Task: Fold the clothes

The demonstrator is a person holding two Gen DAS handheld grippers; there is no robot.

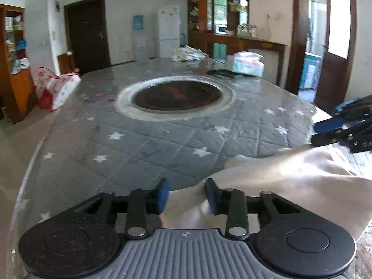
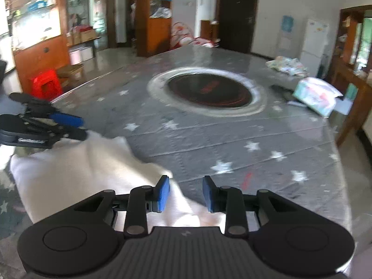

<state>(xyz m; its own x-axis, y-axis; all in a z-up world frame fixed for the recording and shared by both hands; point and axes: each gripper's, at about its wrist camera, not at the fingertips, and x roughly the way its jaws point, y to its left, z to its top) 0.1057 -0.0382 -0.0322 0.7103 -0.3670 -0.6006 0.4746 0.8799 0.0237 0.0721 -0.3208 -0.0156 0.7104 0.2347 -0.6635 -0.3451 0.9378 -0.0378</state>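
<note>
A cream-white garment lies bunched on the near part of the table, also seen as a white garment in the right wrist view. My left gripper is open, its blue pads straddling the garment's left edge without closing on it. My right gripper is open too, low over the garment's right corner. Each tool shows in the other's view: the right gripper above the garment's far edge, the left gripper at the garment's far left corner.
The table has a grey quilted cover with white stars and a round black inset in the middle. At the far end sit a tissue pack and a crumpled pile of cloth. A red stool stands on the floor.
</note>
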